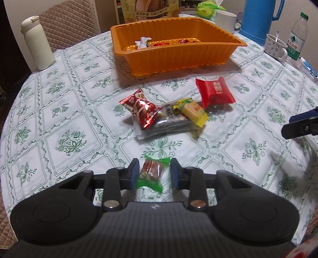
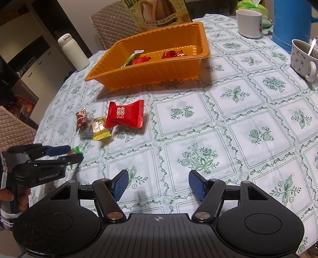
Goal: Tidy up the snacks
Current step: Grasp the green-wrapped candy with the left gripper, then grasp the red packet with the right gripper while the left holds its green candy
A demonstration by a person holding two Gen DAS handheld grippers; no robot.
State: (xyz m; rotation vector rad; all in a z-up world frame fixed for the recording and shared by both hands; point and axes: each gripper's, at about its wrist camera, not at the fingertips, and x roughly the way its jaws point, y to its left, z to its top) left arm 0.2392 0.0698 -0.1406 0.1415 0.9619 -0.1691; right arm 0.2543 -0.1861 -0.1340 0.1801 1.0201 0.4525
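Note:
A green-wrapped candy (image 1: 152, 171) lies on the tablecloth between the fingers of my left gripper (image 1: 154, 170). The left pad touches its wrapper; a thin gap shows beside the right pad. In the right wrist view the left gripper (image 2: 76, 152) is at the left edge with the green candy (image 2: 76, 149) between its tips. Farther on lie a red foil candy (image 1: 144, 110), a dark clear-wrapped bar (image 1: 169, 121), a yellow candy (image 1: 193, 111) and a red packet (image 1: 215, 92). The orange tray (image 1: 169, 59) behind them holds a few snacks. My right gripper (image 2: 158, 182) hangs open over bare cloth.
A white flask (image 1: 37, 43) stands at the far left. A white cup (image 1: 226, 19), a blue jug (image 1: 258, 17), a mug with a spoon (image 1: 275, 46) and a water bottle (image 1: 298, 35) line the far right. A snack box (image 1: 147, 9) and a quilted chair (image 1: 69, 23) are behind the tray.

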